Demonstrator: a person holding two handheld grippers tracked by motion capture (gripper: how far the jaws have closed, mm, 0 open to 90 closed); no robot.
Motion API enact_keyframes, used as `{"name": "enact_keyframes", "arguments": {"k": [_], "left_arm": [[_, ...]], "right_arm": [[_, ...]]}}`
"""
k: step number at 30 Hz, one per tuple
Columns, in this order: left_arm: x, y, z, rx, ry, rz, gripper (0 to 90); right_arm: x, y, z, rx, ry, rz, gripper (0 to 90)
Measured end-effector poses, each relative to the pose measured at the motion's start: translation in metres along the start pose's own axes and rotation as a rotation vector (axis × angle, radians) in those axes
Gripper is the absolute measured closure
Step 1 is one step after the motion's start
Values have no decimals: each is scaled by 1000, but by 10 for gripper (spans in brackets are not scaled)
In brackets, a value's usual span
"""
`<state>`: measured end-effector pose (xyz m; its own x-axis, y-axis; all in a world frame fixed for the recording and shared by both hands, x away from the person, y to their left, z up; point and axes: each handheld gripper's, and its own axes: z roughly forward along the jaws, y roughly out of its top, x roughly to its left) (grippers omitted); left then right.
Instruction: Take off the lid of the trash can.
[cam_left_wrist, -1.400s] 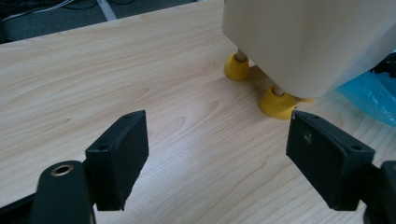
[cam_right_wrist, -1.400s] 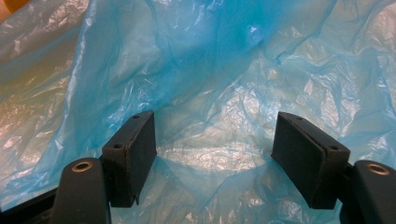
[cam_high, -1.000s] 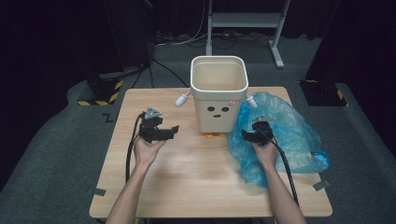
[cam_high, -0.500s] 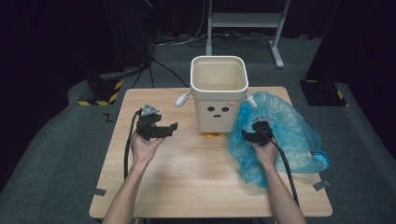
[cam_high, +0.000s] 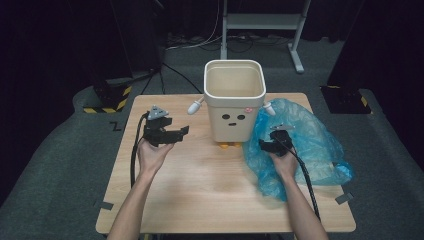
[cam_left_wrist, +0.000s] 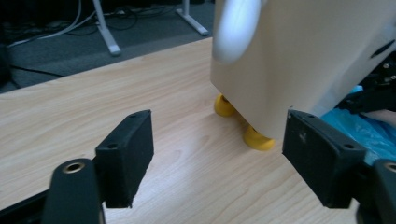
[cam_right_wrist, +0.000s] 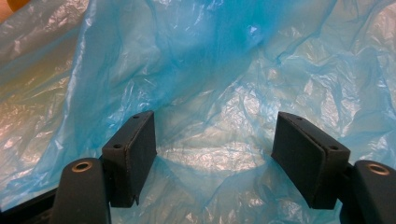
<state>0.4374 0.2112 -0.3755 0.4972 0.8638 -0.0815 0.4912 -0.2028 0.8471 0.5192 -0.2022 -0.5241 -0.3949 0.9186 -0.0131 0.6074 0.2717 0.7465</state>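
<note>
Blue plastic bag (cam_high: 305, 145) lies crumpled on the wooden surface (cam_high: 200, 190) at about three o'clock from the surface's middle, in the high view. Its thin, wrinkled film spreads toward the right edge and presses up against the right side of the cream bin (cam_high: 235, 105). The right claw (cam_high: 267, 145) sits on the bag's left part, at roughly four o'clock from the bin. Its jaws stand wide apart with nothing between them. In the right gripper view the right claw (cam_right_wrist: 215, 158) looks straight onto the bag (cam_right_wrist: 224, 70), and the glossy blue film runs across the gap between the two black pads; whether the pads touch the film cannot be told.

The bin stands upright at twelve o'clock on the surface, open at the top, with a small face drawn on its front, white stubs sticking out at both sides and yellow feet (cam_high: 226, 146) beneath it. The left claw (cam_high: 180, 132) is held in the person's left hand (cam_high: 152, 152) at about nine o'clock from the bin, near it but apart. Its jaws are spread too and hold nothing. In the left gripper view the left claw (cam_left_wrist: 219, 163) points at the lower part of the bin (cam_left_wrist: 308, 56), with the yellow feet (cam_left_wrist: 258, 139) resting on the wood (cam_left_wrist: 140, 93) and a strip of the bag (cam_left_wrist: 369, 133) at three o'clock behind the right jaw.
</note>
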Motion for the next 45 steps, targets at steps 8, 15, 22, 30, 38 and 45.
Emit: {"name": "enact_keyframes", "arguments": {"k": [8,15,22,30,38,45], "left_arm": [[4,9,-7,-19,-24,-18,272],[5,18,-13,-23,-28,-5,285],[7,32,-18,-1,-17,-2,280],[7,48,-23,-11,-32,2,284],[8,64,-23,-38,-40,-1,303],[8,76,-24,-46,-47,4,311]], "right_arm": [[0,0,0,0,1,0,299],[0,0,0,0,1,-1,299],[0,0,0,1,0,1,299],[0,0,0,1,2,-1,299],[0,0,0,1,3,-1,299],[0,0,0,1,4,-2,299]]}}
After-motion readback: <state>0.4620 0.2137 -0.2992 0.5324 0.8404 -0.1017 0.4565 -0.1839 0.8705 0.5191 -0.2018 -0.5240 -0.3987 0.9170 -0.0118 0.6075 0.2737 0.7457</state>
